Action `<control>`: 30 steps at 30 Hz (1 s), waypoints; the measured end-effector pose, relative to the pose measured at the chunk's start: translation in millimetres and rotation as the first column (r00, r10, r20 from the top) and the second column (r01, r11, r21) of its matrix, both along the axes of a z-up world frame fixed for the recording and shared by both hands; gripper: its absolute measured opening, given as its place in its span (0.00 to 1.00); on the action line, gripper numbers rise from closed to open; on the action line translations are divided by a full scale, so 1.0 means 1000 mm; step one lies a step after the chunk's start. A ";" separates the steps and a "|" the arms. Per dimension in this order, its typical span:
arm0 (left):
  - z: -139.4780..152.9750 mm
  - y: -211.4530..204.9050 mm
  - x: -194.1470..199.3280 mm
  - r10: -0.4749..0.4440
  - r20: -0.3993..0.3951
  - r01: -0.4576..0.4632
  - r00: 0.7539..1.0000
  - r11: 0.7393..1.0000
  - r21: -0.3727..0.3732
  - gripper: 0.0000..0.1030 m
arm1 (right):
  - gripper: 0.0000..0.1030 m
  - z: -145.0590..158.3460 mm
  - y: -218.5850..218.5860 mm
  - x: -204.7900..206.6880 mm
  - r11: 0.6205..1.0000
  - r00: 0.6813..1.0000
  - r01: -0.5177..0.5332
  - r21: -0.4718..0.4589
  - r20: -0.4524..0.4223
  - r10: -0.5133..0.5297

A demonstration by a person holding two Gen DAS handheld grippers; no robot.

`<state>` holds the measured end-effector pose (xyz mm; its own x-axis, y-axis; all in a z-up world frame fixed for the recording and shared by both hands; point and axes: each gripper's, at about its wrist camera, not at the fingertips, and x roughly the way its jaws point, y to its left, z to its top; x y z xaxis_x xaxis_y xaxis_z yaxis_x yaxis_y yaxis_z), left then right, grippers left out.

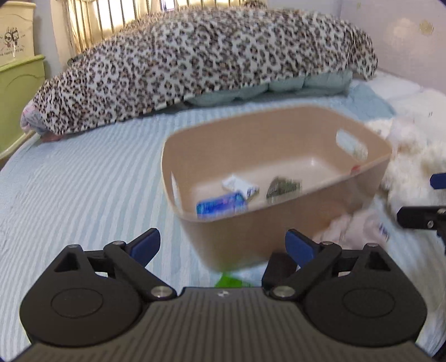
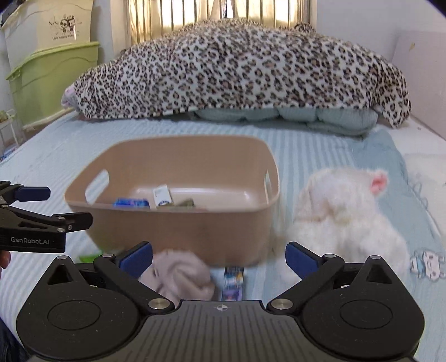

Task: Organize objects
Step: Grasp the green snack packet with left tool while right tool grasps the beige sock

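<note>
Nearest, right gripper [image 2: 219, 257] fingers apart over pink cloth [image 2: 181, 274]; left gripper [image 1: 223, 245] likewise apart; tan bin [image 2: 178, 222] at twelve o'clock holds few items, white plush toy [image 2: 343, 214] remains outside.

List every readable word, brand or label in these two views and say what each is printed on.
"GenRobot.AI": on the side of the left gripper, seen from the right wrist view.
"Live happy every day", partly legible: under a cartoon on the cream storage bin.
Print on the blue packet and white box in the tan basket: too blurred to read.
Print on the blue pack in front of the basket: unreadable.
</note>
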<state>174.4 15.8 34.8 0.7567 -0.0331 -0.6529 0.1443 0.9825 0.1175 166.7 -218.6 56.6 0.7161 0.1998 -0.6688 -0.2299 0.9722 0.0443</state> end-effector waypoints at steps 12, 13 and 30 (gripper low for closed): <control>-0.062 0.011 0.001 0.005 -0.128 -0.002 0.992 1.000 0.024 0.94 | 1.00 -0.046 0.016 0.001 0.998 0.993 -0.056 0.018 -0.102 0.057; -0.065 0.011 0.001 0.001 -0.132 0.002 0.991 1.000 0.020 0.94 | 1.00 -0.049 0.019 0.003 0.998 0.992 -0.066 0.012 -0.109 0.067; -0.088 0.015 0.025 -0.044 -0.129 0.034 0.991 0.996 -0.079 0.61 | 0.80 -0.068 0.046 0.028 0.992 0.985 -0.122 -0.033 -0.127 0.117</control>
